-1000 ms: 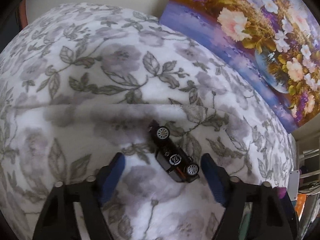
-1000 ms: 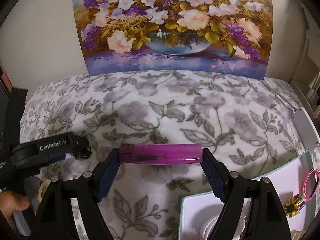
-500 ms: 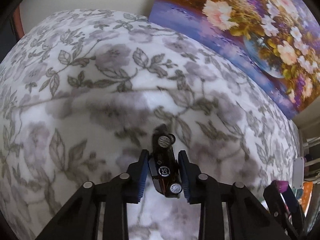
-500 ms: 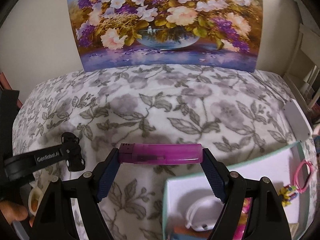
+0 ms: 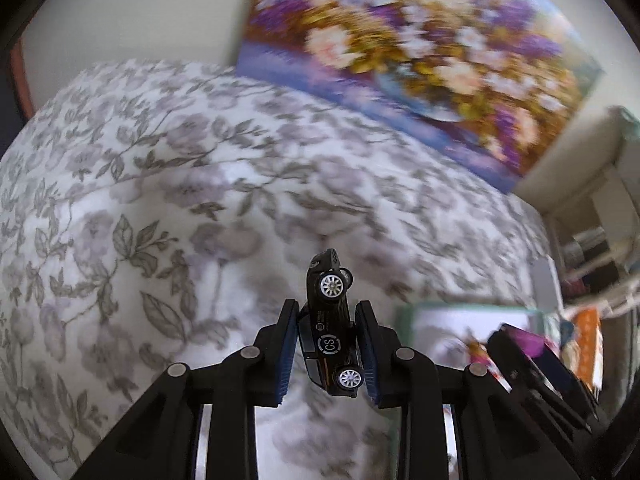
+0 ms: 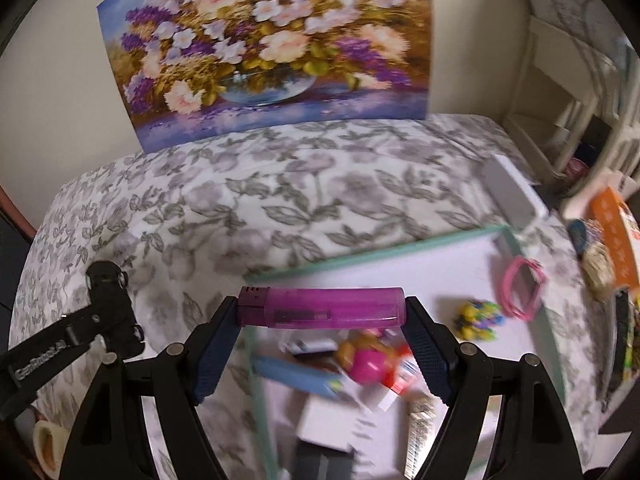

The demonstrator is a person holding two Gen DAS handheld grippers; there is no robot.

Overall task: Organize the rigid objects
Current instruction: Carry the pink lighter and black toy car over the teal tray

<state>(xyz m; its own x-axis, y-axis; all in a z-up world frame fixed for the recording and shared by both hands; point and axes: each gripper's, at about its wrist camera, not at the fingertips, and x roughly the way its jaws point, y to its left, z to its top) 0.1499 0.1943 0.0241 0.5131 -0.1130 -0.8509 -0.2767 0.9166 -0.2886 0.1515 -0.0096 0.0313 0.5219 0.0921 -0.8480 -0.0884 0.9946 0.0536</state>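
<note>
Toy car: black, clamped btwn my left claw pads, lifted off floral bedspread. Lighter: purple, pinched end-to-end in my right claw, over white tray. Step: carry to tray; next, prob. lower & release w/o hitting items inside.

Home bedroom; floral bedspread; flower painting

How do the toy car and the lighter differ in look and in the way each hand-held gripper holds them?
The toy car is black with silver wheels; the lighter is translucent purple with a dark cap. The left hand-held gripper clamps the car's roof and underside, nose pointing forward past the fingertips; the right hand-held gripper holds the lighter crosswise by its two ends, jaws much wider. The lighter hangs over the white tray; the car is over the floral cover. Both are lifted clear.
</note>
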